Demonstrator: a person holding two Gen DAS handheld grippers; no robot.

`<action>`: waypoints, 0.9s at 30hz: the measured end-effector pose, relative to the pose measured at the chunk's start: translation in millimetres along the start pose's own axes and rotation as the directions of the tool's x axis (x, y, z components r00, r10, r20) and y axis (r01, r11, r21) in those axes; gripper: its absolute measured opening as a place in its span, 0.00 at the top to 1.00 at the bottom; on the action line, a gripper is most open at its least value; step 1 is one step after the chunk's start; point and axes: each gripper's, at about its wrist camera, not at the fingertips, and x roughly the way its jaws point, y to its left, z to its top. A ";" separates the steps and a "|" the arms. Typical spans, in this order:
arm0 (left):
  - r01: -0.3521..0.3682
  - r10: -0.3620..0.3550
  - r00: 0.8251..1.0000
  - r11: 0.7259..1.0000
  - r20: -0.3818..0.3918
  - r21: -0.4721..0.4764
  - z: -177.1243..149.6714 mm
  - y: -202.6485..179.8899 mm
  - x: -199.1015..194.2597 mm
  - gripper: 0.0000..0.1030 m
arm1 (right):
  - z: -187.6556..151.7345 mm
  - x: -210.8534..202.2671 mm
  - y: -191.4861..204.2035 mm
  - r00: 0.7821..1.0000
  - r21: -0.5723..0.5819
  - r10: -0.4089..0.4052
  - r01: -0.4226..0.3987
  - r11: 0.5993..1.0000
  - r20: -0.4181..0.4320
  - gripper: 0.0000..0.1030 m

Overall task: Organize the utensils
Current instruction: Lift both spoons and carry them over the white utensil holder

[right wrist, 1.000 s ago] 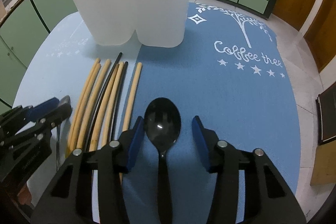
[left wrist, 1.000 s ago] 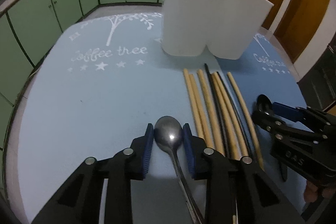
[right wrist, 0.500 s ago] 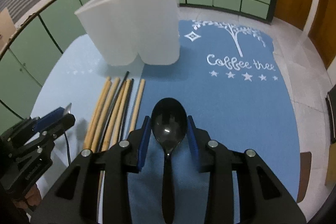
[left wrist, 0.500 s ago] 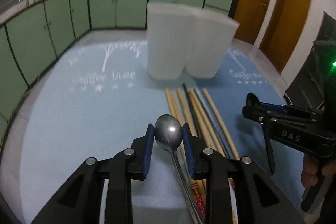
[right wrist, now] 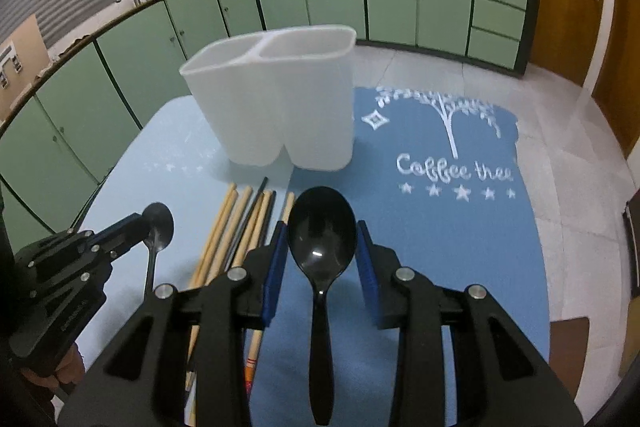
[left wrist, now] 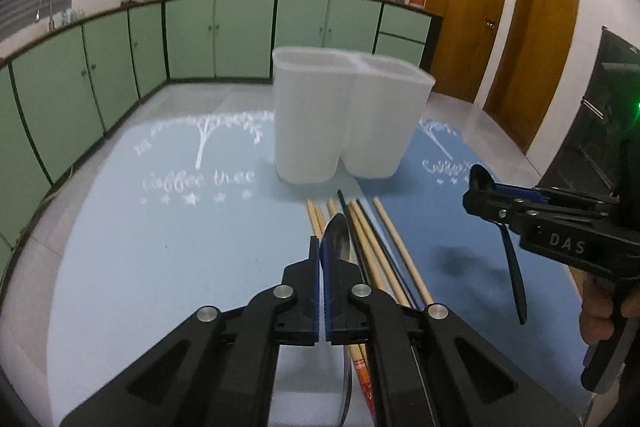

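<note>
Both hand-held grippers hold spoons: L (left wrist: 322,259) pinched shut beside metal spoon (left wrist: 339,239); R (right wrist: 322,259) clamps black spoon (right wrist: 322,231).

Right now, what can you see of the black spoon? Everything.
The black spoon is glossy and plastic-looking, one piece: an oval bowl and a long slim handle. The right gripper clamps the bowl's sides between its blue pads, hollow facing the camera, handle running back beneath the gripper. In the left wrist view it hangs clear of the blue mat, handle sloping down, touching nothing else.
</note>
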 end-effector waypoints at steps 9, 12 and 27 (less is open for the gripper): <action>-0.009 0.010 1.000 0.999 0.025 -0.035 -0.3 5.0 -3.0 0.99 | 1.6 -0.4 -6.0 1.000 0.024 0.011 -0.011 1.000 0.021 0.69; -0.011 0.015 0.994 0.999 0.106 -0.038 14.0 4.0 -19.0 0.99 | 17.0 -13.7 -8.2 0.995 0.029 0.032 -0.034 0.999 0.095 0.69; 0.030 -0.008 0.891 0.999 0.455 -0.041 139.4 7.5 -48.5 0.99 | 142.7 -48.0 -20.9 0.892 0.025 0.126 -0.151 0.988 0.433 0.69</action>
